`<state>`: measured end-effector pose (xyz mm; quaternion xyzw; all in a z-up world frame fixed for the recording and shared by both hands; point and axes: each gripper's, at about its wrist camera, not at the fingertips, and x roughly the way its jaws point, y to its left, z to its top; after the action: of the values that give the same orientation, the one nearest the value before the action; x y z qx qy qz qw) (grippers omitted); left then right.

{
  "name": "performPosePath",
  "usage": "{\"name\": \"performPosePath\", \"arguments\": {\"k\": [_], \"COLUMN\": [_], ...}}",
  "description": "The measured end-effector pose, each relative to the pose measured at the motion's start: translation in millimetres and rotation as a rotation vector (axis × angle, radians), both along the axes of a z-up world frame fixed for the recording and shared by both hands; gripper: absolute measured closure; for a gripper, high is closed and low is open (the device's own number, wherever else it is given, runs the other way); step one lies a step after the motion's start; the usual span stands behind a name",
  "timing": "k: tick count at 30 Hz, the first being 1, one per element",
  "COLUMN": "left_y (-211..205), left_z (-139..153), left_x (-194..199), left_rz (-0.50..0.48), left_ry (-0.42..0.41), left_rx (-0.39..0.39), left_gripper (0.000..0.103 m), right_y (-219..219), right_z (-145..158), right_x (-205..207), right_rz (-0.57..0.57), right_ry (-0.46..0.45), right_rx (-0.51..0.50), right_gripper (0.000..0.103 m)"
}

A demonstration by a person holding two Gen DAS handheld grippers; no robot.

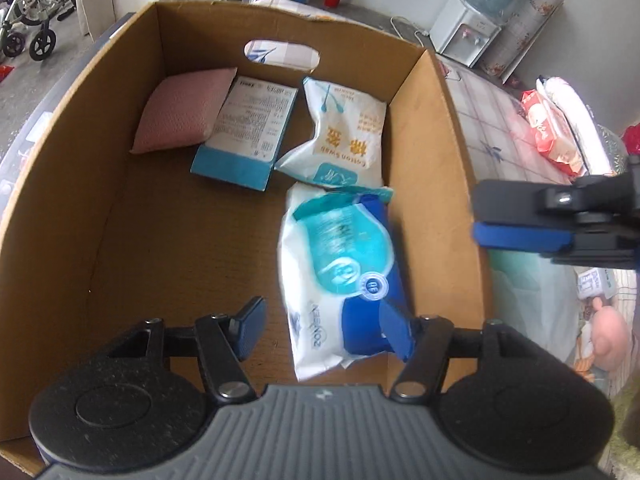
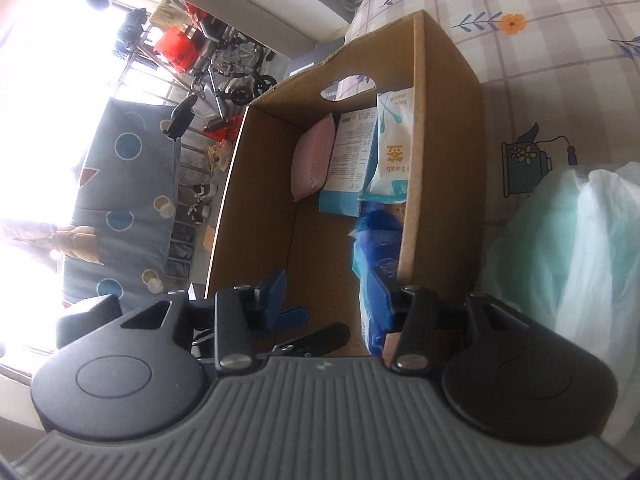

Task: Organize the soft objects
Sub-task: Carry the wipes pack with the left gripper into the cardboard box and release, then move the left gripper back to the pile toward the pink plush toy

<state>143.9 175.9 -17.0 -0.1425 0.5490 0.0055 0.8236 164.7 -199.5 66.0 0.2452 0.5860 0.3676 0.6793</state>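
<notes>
Four soft packs already lie in the box, which sits on the bed and fills the middle of your left wrist view. A pink pad leans into the far left corner, a blue-edged flat pack lies beside it, and a swab bag sits against the right wall, so the back row is full. The wipes pack lies in front of that row, close along the right wall at centre right of the frame. That leaves the whole left half of the floor bare for whatever you bring next.

Your left tongs hang over the near end of the box, pointing steeply down, about half open. The right pad overlaps the wipes pack's near corner in the picture while the left pad stands clear over bare cardboard, so nothing is pinched; by my reading the pack is let go.

Your right tongs show at lower centre of the right wrist view, partly open, straddling the box's near right wall with nothing clamped. In the left view they sit at the right edge, outside the box.

More soft things wait on the bed: a red pack at upper right and a pale green bag beside the box.
</notes>
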Motion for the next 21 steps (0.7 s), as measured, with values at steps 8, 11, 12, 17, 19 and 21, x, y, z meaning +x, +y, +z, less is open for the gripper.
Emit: {"name": "performPosePath", "arguments": {"k": [8,11,12,17,19,21], "left_y": [0.6,-6.7,-9.0,-21.5,-24.9,-26.6], "left_z": [-22.0,-31.8,-34.1,-34.1,-32.7,-27.5], "left_x": [16.8,27.1,28.9,31.4,29.1,24.8], "left_rz": [0.019,0.0,-0.004,-0.016,-0.015,-0.014], "left_ry": [0.053,0.086,0.092,0.079,0.088,0.089], "left_rx": [0.011,0.001,-0.007,-0.006,0.013,0.042], "left_gripper": [0.042,0.051,0.053,0.051,0.044,0.038], "right_y": [-43.7,-55.3,-59.2,-77.2,-82.7,-88.2], "right_z": [18.3,22.0,22.2,20.4,18.9,19.4], "right_x": [-7.8,-12.6,-14.1,-29.7,-40.8,-49.2], "right_rz": [-0.043,-0.059,-0.066,-0.099,-0.102,-0.1], "right_ry": [-0.058,-0.074,-0.082,-0.121,-0.149,-0.181], "right_rx": [0.053,0.066,0.069,0.074,0.069,0.065], "right_gripper": [0.058,0.058,0.058,0.058,0.058,0.058]}}
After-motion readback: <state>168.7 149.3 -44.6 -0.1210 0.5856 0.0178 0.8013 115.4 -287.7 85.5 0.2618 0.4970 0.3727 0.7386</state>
